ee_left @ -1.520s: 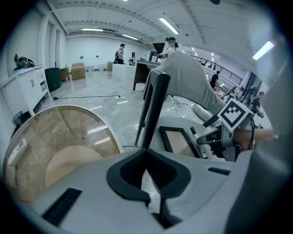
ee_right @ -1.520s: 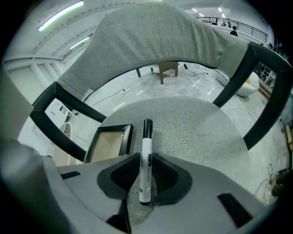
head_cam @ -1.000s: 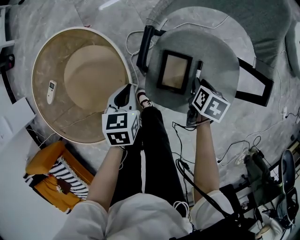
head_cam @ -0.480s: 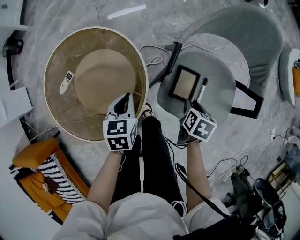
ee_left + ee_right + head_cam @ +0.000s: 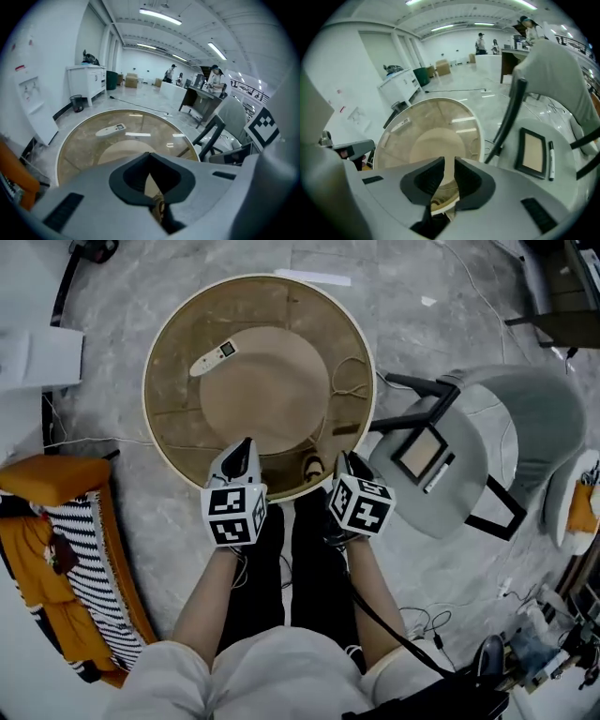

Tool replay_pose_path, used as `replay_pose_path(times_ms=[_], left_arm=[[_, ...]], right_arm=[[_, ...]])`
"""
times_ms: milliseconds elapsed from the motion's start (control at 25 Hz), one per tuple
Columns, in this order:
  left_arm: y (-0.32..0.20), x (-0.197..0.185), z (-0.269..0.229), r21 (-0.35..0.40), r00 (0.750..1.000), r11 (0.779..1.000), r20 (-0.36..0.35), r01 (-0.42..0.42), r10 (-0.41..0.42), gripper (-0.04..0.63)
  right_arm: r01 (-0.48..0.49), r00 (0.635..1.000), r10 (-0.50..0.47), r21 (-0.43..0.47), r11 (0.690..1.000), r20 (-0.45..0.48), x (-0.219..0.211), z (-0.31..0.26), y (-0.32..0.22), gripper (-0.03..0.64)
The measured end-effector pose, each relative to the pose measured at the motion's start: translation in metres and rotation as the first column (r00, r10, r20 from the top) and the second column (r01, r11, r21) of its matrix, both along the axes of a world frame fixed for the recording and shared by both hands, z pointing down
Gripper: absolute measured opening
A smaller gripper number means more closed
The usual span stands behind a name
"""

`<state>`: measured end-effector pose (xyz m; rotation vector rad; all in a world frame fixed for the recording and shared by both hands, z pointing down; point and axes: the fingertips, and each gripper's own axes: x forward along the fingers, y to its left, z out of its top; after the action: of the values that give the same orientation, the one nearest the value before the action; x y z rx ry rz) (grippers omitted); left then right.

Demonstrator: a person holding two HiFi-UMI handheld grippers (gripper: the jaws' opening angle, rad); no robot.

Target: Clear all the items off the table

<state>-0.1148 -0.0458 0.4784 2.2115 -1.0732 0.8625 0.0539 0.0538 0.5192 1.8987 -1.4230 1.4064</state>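
A white remote [image 5: 215,357] lies on the far left of the round glass table [image 5: 148,381]; it also shows in the left gripper view, remote [image 5: 109,131]. My left gripper [image 5: 244,448] hovers over the table's near edge, its jaws shut with nothing in them. Beside it my right gripper [image 5: 345,460] hangs at the table's near right edge. Its jaws have just been closing, and a narrow empty gap [image 5: 449,161] stays between them. On the grey chair [image 5: 525,418] to the right lie a black picture frame [image 5: 421,455] and a marker [image 5: 438,474].
An orange and striped cushion [image 5: 56,549] lies on the floor at the left. Cables [image 5: 431,620] run over the floor by my legs. A white cabinet [image 5: 37,357] stands at the far left. A thin cord loop [image 5: 349,381] shows at the table's right side.
Both grippers have swung left from the chair to the round table's near edge. The frame and marker stay on the chair seat. The right jaws look narrower.
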Motion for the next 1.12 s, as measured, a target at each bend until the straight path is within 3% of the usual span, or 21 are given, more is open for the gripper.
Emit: replay_pose_path(times_ms=[240, 400, 680, 920, 1000, 1120], left_arm=[[-0.010, -0.103, -0.003, -0.004, 0.972, 0.972, 0.001, 0.236, -0.236, 0.008], [-0.017, -0.143, 0.001, -0.009, 0.945, 0.945, -0.015, 0.326, -0.326, 0.008], [-0.019, -0.160, 0.008, -0.026, 0.920, 0.921, -0.039, 0.389, -0.390, 0.008], [-0.023, -0.161, 0.013, -0.037, 0.916, 0.916, -0.034, 0.399, -0.400, 0.008], [-0.023, -0.163, 0.016, -0.041, 0.910, 0.910, -0.030, 0.412, -0.413, 0.008], [-0.030, -0.166, 0.021, -0.040, 0.903, 0.903, -0.026, 0.427, -0.429, 0.008]], right_arm=[[0.219, 0.976, -0.219, 0.033, 0.975, -0.019, -0.082, -0.016, -0.055, 0.038], [0.302, 0.953, -0.301, 0.024, 0.953, -0.024, -0.120, -0.014, -0.077, 0.034], [0.371, 0.928, -0.371, 0.002, 0.928, -0.041, -0.138, -0.009, -0.093, 0.034], [0.409, 0.911, -0.409, 0.004, 0.912, -0.046, -0.140, -0.004, -0.114, 0.034], [0.451, 0.892, -0.450, 0.040, 0.891, -0.044, -0.145, -0.005, -0.127, 0.034], [0.560, 0.828, -0.559, 0.091, 0.823, -0.042, -0.154, -0.004, -0.159, 0.034]])
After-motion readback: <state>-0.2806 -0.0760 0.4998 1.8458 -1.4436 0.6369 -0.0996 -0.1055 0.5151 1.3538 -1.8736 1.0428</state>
